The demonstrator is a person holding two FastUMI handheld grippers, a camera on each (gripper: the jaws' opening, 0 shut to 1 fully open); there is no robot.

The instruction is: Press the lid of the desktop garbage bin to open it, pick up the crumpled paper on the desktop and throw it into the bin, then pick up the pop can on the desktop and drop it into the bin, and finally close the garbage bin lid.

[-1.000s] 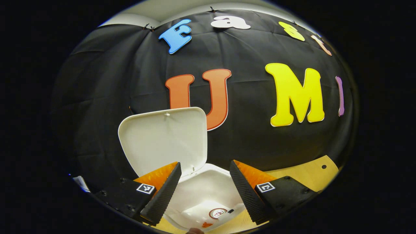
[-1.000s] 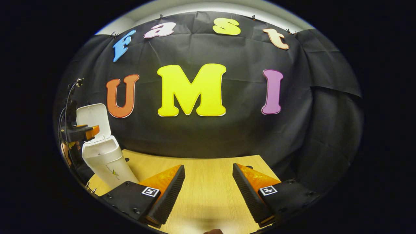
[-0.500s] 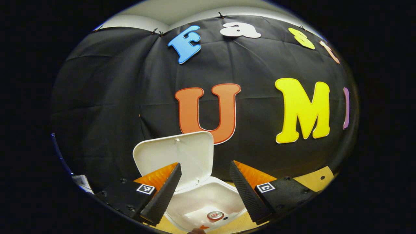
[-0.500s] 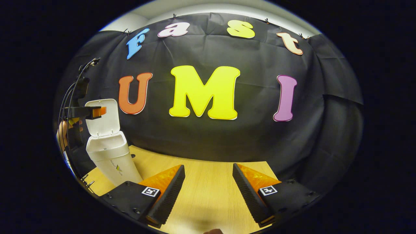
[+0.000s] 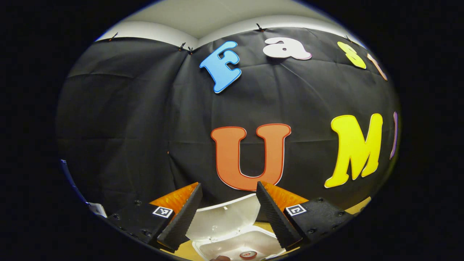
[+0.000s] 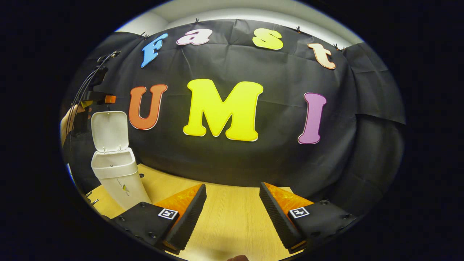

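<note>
Bin (image 6: pixel 116 174) open (logo unreadable); left gripper (image 5: pixel 226 214) spread above.

A black cloth wall (image 6: pixel 253 159) is hung across the back of the booth, creased and pinned along its top edge by small clips (image 5: pixel 259 26). Above it, a pale wall and ceiling (image 5: pixel 203 18) are seen, meeting at a corner. A light wooden tabletop (image 6: pixel 232 217) with a visible grain is lit from above, and a small dark hole (image 6: pixel 141 175) is set in it.
</note>
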